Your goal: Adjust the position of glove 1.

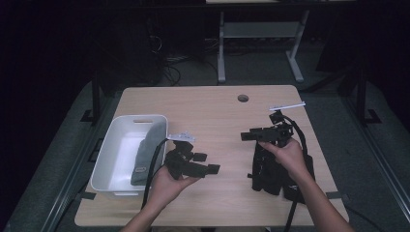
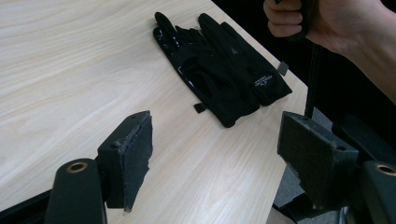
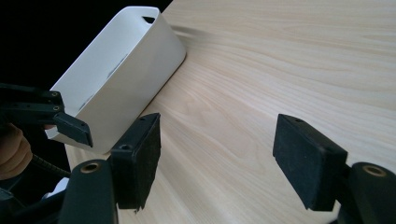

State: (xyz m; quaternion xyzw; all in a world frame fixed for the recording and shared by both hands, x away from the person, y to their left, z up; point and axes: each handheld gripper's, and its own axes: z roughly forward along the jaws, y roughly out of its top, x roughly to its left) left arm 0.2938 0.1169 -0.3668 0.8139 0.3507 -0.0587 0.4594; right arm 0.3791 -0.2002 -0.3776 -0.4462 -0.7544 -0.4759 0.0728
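Both sets of jaws stand wide apart, holding nothing. Beyond my left gripper point(image 2: 215, 154), its camera shows the black gloves point(image 2: 219, 70) flat on the table point(image 2: 70, 56). Beyond my right gripper point(image 3: 217, 158), I see the white bin point(image 3: 121, 74); from above, grey cloth point(image 1: 147, 152) lies inside it.

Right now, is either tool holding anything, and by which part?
Nothing is held. The left tool and the right tool both stand open over the table; the black gloves lie untouched on it.
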